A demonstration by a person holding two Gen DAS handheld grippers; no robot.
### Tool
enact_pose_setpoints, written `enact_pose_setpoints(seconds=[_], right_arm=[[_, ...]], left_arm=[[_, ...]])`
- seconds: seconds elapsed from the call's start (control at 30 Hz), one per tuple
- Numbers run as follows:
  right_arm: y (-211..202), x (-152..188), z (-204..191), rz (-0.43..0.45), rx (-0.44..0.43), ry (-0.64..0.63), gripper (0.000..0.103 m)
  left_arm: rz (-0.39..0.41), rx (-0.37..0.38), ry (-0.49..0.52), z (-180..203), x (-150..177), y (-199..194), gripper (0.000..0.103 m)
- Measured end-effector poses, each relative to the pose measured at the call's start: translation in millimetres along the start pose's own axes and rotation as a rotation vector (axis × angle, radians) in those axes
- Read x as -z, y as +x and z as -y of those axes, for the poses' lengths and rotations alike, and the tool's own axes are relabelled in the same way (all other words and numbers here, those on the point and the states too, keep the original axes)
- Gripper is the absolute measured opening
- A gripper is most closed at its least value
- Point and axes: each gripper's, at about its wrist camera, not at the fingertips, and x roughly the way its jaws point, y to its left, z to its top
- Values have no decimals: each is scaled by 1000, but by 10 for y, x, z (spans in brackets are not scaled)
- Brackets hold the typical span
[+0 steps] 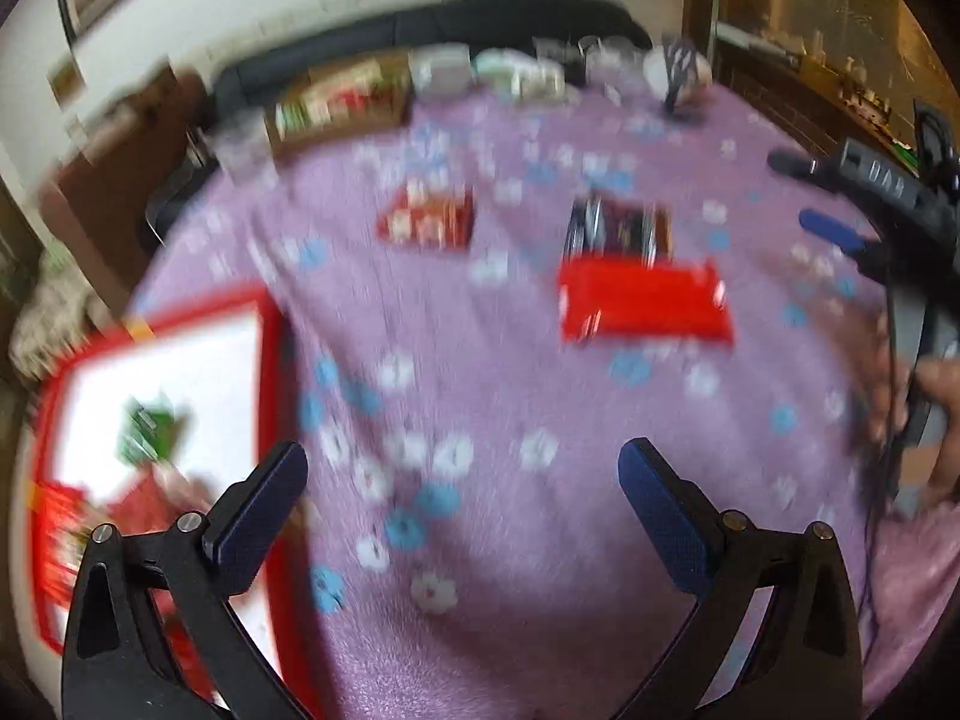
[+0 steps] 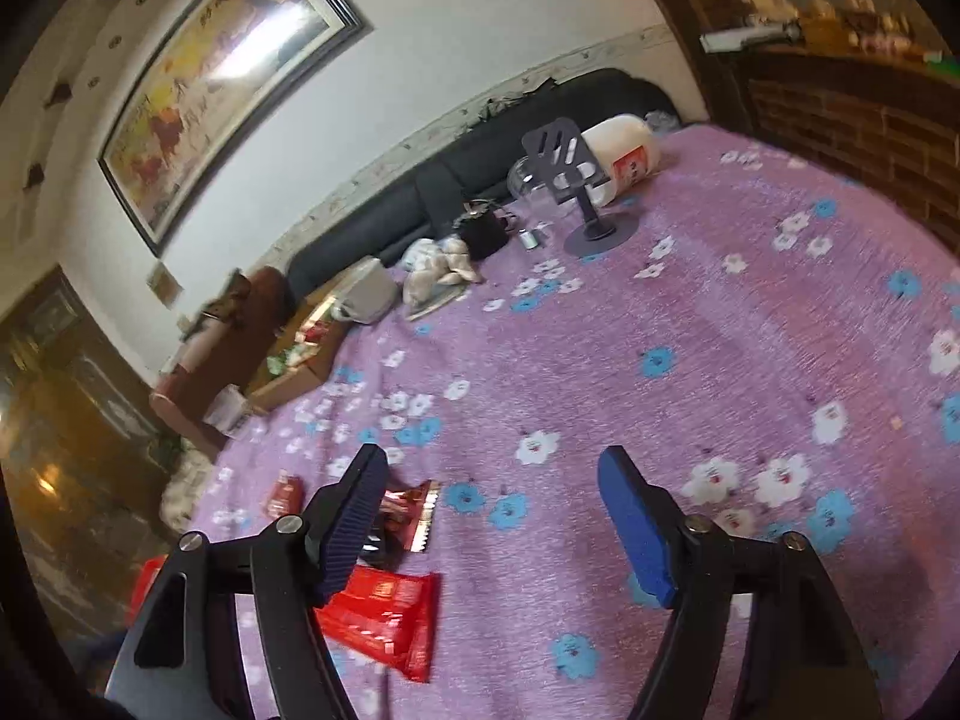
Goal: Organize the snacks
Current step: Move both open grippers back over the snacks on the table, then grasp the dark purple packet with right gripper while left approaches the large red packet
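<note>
Both hand-held grippers (image 1: 462, 504) (image 2: 492, 510) agape, empty; glossy red snack packet (image 1: 645, 300) flat on cloth.

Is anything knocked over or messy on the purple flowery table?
Yes. At the far edge of the purple flowered tablecloth, a white plastic jar with a red label lies on its side instead of upright. Nearer, three red snack packets lie loose on the cloth, outside the red-rimmed white box.
</note>
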Motion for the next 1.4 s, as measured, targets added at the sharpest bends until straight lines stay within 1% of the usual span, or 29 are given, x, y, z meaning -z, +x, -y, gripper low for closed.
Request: enact_pose_setpoints(seconds=[0.07,0.17,0.23,0.3,0.4,0.43,0.47,0.5,0.53,0.57,0.63,0.7,0.73,0.77,0.8,0.87,0.97,1.03,1.07,1.1,1.13,1.17,1.23,1.3,1.37,1.4], right_arm=[[100,15,-48,-46,-2,0,80],[263,49,-291,-111,-19,-60,80],[439,68,-494,-173,-31,-105,80],[569,97,-619,-204,-23,-143,79],[753,208,-658,-269,-14,-138,79],[795,264,-647,-291,2,-133,78],[835,332,-614,-327,7,-114,79],[844,384,-594,-355,-10,-95,80],[783,416,-608,-344,-29,-102,80],[737,461,-642,-368,-71,-110,80],[700,593,-743,-471,-195,-120,80],[667,821,-906,-621,-381,-133,79],[642,884,-958,-652,-435,-139,77],[595,912,-1006,-647,-459,-156,77],[565,867,-1014,-605,-435,-164,78],[572,686,-946,-500,-338,-135,79],[618,410,-830,-377,-235,-72,80],[691,263,-812,-329,-195,-63,80],[739,217,-789,-328,-207,-33,80],[803,180,-774,-336,-242,7,80],[883,154,-762,-345,-297,55,80],[941,138,-755,-347,-316,74,80],[1033,115,-772,-332,-300,60,80],[1168,153,-812,-340,-287,29,80],[1325,226,-870,-388,-301,19,79],[1377,261,-889,-426,-297,2,79]], left_arm=[[-2,5,-45,-149,71,82,103],[-4,20,-70,-228,77,107,103],[-7,41,-80,-259,87,137,103],[-15,66,-73,-289,89,238,103],[-24,75,-72,-308,106,297,103],[-19,73,-68,-308,111,296,103],[-15,67,-64,-310,107,296,103],[-14,66,-62,-318,102,295,103],[-12,70,-67,-333,102,287,103],[-9,69,-75,-354,105,274,103],[-5,81,-81,-381,112,256,103],[-1,92,-85,-396,135,218,103],[2,94,-88,-397,152,194,103],[2,91,-89,-392,168,175,103],[1,86,-90,-385,175,167,103],[-5,70,-85,-355,184,167,103],[-10,59,-83,-347,190,163,103],[-13,57,-91,-353,186,161,103],[-14,54,-94,-352,183,160,103],[-17,47,-96,-346,180,163,103],[-19,41,-95,-339,178,167,103],[-21,34,-93,-329,179,172,103],[-29,23,-90,-308,178,186,103],[-35,18,-90,-293,177,199,103],[-40,8,-88,-282,177,212,103],[-43,3,-87,-280,178,216,103]])
